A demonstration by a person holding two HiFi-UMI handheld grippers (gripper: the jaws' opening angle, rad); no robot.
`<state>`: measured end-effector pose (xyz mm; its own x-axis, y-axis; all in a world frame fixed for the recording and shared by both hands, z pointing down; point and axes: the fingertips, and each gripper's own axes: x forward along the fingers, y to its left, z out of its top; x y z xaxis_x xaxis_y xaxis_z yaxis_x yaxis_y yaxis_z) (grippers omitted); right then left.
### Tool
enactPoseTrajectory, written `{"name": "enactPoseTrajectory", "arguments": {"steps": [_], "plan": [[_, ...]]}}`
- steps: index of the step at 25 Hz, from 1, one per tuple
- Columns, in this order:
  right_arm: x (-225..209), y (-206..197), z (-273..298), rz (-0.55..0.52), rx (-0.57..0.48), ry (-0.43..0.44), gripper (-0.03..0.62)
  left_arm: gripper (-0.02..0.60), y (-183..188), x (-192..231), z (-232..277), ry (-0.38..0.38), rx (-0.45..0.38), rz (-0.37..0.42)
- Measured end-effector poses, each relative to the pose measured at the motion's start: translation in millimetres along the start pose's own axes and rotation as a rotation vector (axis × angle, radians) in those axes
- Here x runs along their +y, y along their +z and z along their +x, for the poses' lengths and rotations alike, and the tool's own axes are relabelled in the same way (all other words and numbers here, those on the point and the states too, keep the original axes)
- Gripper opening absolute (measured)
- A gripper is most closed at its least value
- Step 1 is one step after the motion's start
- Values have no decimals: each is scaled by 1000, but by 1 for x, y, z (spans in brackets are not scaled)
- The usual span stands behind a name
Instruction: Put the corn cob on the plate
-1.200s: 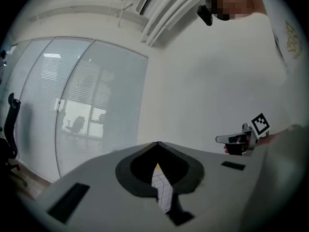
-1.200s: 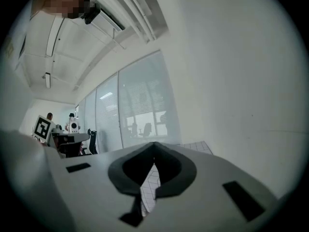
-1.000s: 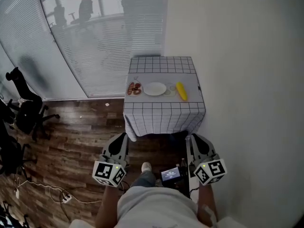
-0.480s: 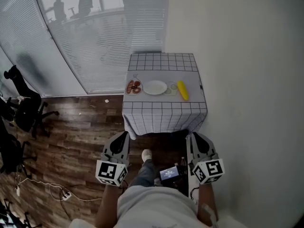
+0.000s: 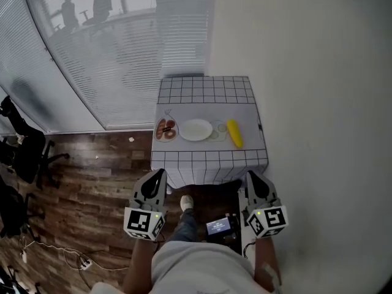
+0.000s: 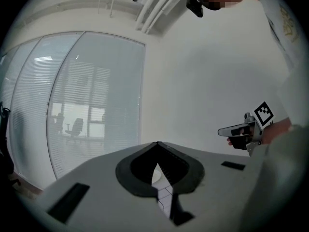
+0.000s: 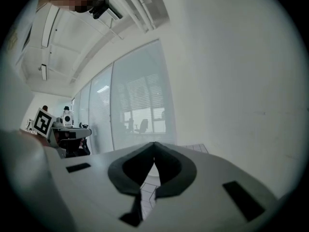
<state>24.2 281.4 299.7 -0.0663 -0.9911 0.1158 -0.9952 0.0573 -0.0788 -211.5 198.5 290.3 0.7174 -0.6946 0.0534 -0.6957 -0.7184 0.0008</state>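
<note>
1. Standing short of the bench, we hold the left gripper (image 5: pixel 159 176) and the right gripper (image 5: pixel 252 176) low and roughly level in front of us. Both are well apart from anything on the bench top.
2. Fingers: in each gripper view the pair meets at the tips, closed on nothing.
3. Bench (image 5: pixel 208 90): covered in a gridded cloth, close to the wall on our right. Along the front, left to right, sit a small dish of food (image 5: pixel 165 129), a bare white plate (image 5: pixel 196 129) and the corn cob (image 5: pixel 234 133).
4. The cob lies on the cloth to the right of the plate, near it but not touching. Something small and clear seems to sit between them; we cannot tell what.
5. Status (our judgement): approach only. The cob is not yet grasped.
6. Risks from here:
   - Fingers arriving closed would shove the cob rather than straddle it, so we should open them first.
   - The cob is round, and a glancing touch could roll it toward the bench's right edge.
   - The nearby wall may cramp the right gripper's angle.
   - A low carry could clip the clear item or the plate rim.
   - A snagged cloth would drag everything with it.
</note>
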Motion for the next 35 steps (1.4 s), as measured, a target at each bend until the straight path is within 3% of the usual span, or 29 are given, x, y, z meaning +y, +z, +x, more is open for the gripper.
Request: {"name": "enactPoseTrajectory", "arguments": {"steps": [9, 19, 35], "plan": [[-41, 11, 100, -28, 24, -80, 6, 8, 3, 59, 106, 3, 16, 7], [-58, 1, 171, -41, 91, -101, 6, 8, -6, 98, 175, -40, 49, -10], [-113, -43, 163, -12, 207, -266, 6, 8, -38, 62, 260, -263, 135, 5]]}}
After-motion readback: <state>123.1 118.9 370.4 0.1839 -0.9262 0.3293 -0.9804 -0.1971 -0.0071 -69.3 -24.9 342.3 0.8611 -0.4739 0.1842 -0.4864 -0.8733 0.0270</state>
